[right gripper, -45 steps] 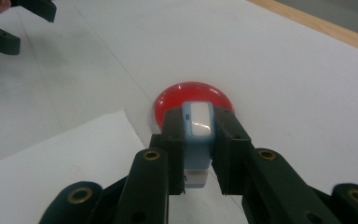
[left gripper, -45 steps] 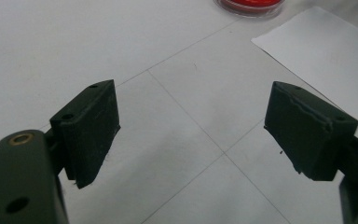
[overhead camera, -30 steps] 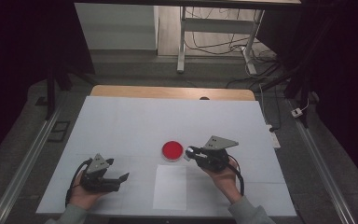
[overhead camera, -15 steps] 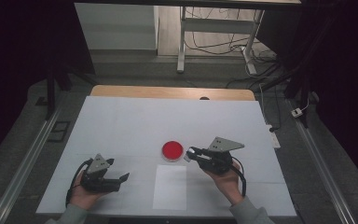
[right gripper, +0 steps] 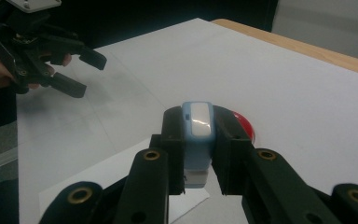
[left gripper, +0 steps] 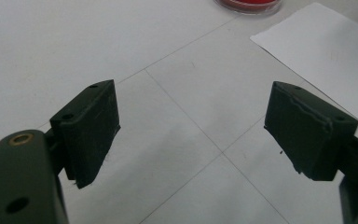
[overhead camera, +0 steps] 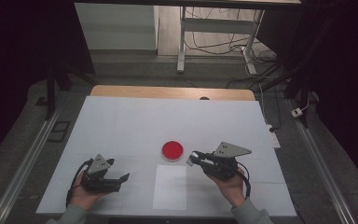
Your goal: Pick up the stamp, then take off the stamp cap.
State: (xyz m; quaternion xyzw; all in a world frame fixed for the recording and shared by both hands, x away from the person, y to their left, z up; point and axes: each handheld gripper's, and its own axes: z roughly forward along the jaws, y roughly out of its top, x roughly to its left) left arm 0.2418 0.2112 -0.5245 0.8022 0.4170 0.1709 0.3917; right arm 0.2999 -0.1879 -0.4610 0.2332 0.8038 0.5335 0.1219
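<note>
stamps 1 [right gripper: 197, 140] (probably) clamped in right tool [right gripper: 198, 149] | left tool [left gripper: 191, 135] apart | red dishes 1 [overhead camera: 173, 150] | sheets 1 [overhead camera: 170, 187]

Dim room, table [overhead camera: 121, 121] evenly lit from above, dark surroundings, soft faint shadows, glare on stamp [right gripper: 198, 122], near jaws blurred.
</note>
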